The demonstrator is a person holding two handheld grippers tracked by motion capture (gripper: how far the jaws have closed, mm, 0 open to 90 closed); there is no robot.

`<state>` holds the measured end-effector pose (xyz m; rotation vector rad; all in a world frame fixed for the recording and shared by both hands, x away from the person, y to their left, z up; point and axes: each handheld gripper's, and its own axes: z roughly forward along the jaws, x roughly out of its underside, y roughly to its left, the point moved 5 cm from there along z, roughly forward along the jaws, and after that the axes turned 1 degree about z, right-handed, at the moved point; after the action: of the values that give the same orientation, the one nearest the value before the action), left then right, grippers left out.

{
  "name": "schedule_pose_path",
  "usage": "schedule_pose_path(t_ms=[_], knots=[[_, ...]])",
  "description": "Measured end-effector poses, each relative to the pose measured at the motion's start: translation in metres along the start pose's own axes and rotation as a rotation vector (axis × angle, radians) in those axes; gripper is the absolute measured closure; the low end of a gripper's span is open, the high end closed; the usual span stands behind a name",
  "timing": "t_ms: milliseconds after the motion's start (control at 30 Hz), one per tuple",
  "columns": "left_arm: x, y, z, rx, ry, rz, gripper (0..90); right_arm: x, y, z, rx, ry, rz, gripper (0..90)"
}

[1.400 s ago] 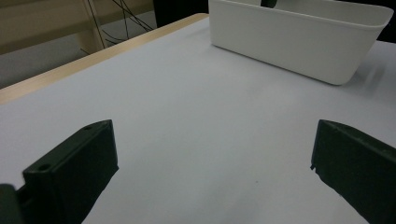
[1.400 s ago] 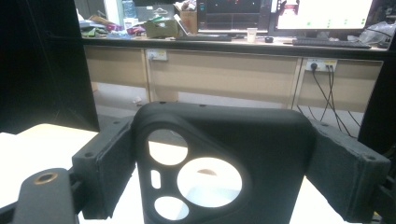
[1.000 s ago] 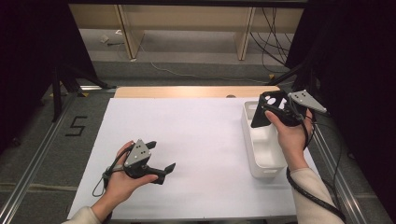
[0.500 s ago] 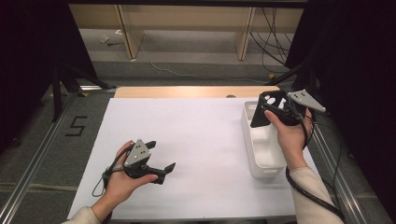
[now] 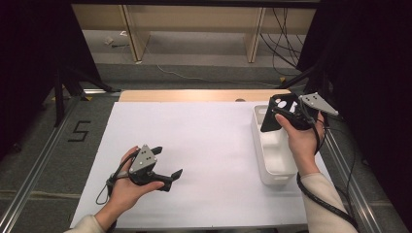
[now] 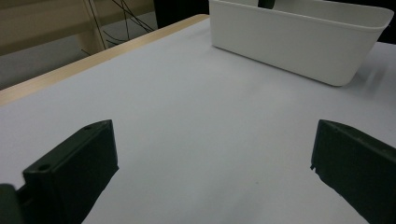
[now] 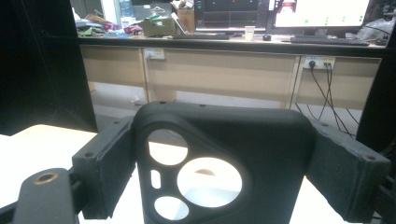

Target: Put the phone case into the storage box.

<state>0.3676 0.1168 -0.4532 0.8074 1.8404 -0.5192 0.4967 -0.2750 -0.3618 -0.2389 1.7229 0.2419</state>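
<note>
From the high view, your right gripper (image 5: pixel 277 119) hangs above the far end of the white bin (image 5: pixel 272 165) at the table's right side, and its jaws are clamped on a black phone case (image 5: pixel 279 112), which sits tilted over the bin's opening, clear of the floor of the bin; your left gripper (image 5: pixel 167 162) rests low over the white table cover (image 5: pixel 214 145) near the front left, jaws spread apart with nothing between them, well apart from the bin

In the left gripper view, your two black jaws stand wide at either lower corner, matte and blocky, with bare smooth white surface between them; the bin (image 6: pixel 299 37) lies ahead, a glossy plastic tub with rounded corners and a rolled rim

In the right gripper view, the phone case (image 7: pixel 224 158) is pinched across its width, each of your fingers (image 7: pixel 105 168) pressing flat on one side edge; the case is soft-looking matte black with rounded corners, pierced by two round camera holes, a smaller round hole and a slim slot
</note>
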Motion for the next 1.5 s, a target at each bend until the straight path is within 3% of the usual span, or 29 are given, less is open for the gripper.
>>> schedule_pose_path(t_ms=[1500], knots=[[0.0,0.0,-0.001,0.0,-0.004,-0.006,0.0,-0.001,0.002,0.015,0.008,0.022,-0.011,16.1]])
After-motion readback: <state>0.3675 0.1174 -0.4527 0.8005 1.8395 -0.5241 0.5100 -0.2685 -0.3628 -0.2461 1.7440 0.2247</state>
